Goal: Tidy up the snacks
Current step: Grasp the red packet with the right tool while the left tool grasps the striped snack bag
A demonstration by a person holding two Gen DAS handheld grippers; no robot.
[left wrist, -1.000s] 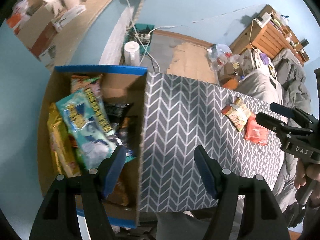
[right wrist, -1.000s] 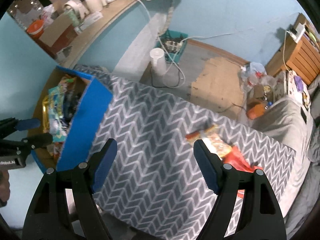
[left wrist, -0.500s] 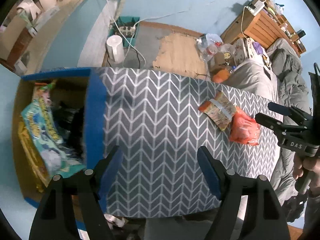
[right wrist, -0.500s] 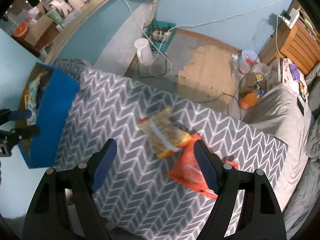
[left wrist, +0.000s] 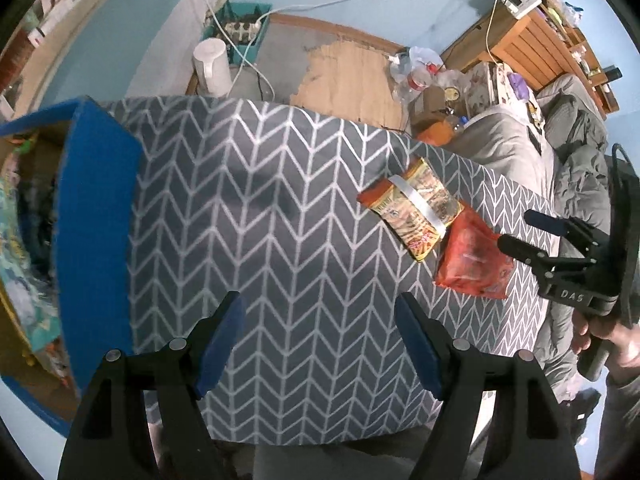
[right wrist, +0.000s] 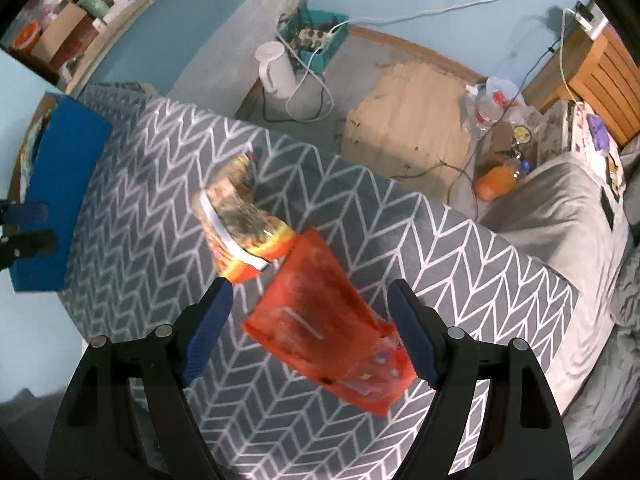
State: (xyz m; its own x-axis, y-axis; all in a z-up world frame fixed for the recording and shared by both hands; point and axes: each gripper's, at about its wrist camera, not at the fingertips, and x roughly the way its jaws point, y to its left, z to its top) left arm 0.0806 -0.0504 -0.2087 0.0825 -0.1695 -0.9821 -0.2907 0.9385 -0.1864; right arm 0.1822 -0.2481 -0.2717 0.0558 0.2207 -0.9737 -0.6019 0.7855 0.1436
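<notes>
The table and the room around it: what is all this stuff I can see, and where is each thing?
Red packet: one, on the table, between the right tongs' fingers.
Yellow packet: one, white-banded, beside the red one.
Box: one, blue, at the table's left end, snacks inside.
Table: one, grey chevron cloth.
Kettle: one, white, on the floor.
Orange bottle: one, on the floor by the bed.
Left tongs: open, empty, above the table.
Right tongs: open, around the red packet.

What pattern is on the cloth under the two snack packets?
Grey with white chevrons on the cloth; clearest in the left wrist view.
</notes>
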